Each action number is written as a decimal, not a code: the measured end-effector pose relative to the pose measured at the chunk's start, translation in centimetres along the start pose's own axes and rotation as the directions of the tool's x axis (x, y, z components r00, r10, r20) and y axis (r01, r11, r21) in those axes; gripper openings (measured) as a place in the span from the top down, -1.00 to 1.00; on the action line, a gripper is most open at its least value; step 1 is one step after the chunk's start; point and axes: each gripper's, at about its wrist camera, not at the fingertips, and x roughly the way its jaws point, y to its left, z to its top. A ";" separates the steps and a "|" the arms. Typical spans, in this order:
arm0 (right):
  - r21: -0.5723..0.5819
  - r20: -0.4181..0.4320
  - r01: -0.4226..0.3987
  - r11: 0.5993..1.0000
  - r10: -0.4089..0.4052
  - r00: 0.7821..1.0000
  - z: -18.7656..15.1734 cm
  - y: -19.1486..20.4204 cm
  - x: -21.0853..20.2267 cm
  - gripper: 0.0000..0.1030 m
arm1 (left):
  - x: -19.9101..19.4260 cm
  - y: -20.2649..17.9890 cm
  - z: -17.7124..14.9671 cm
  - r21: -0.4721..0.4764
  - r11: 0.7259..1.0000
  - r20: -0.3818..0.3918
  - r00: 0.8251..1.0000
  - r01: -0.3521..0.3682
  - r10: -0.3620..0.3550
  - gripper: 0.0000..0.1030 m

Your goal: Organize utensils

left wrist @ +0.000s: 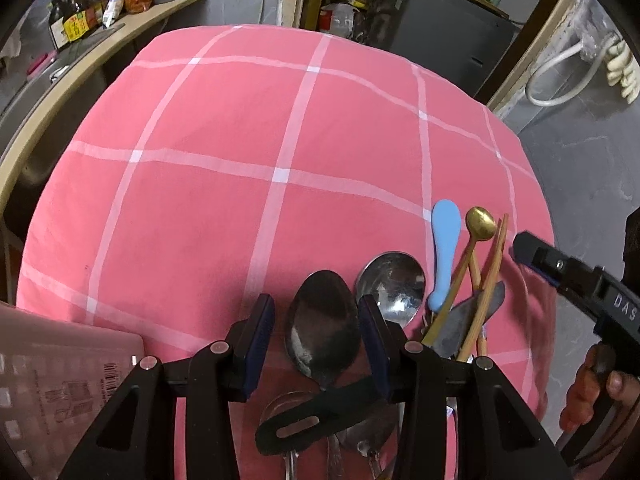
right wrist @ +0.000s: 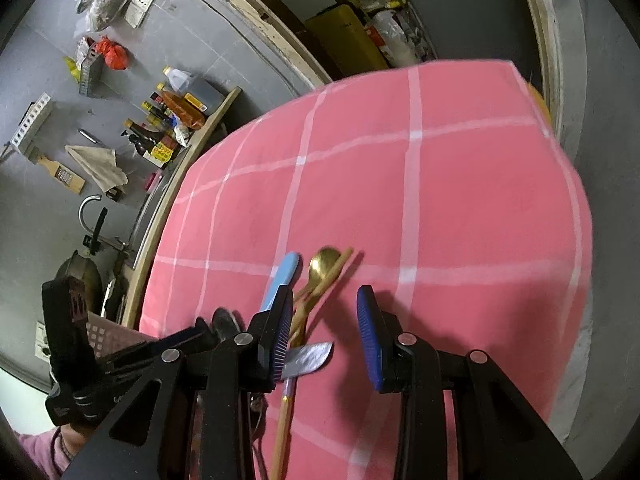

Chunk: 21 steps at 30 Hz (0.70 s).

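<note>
While left gripper (left wrist: 316, 332) straddles dark steel spoon (left wrist: 322, 326), pads half apart, contact unclear, spoon's long axis runs away from camera, bowl far. Right gripper (right wrist: 324, 336) partly open over bare pink cloth (right wrist: 460, 208), empty; gold spoon (right wrist: 322, 266), blue handle (right wrist: 282, 276), chopsticks lie alongside, pointing away.

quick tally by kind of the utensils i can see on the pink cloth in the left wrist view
Metal spoons: 2, dark one and shiny one
Gold spoon: 1
Blue handle: 1
Wooden chopsticks: 2
Knife blade: 1
Black slotted handle: 1
Total: 8; more lie hidden under the left gripper.
</note>
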 end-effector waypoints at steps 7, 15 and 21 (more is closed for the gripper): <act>-0.080 -0.035 0.003 0.997 -0.006 0.999 2.9 0.4 1.8 0.43 | 0.3 0.3 -0.1 -0.016 1.000 0.006 1.000 0.015 -0.015 0.22; -0.142 -0.127 -0.027 0.989 0.009 0.992 3.3 0.2 3.4 0.43 | 0.1 1.3 -0.4 -0.037 0.998 0.007 0.998 0.059 -0.059 0.34; -0.158 -0.234 -0.112 0.981 0.073 0.969 3.6 0.2 4.1 0.49 | 0.2 1.7 -0.6 -0.085 0.989 -0.011 0.993 0.118 -0.119 0.59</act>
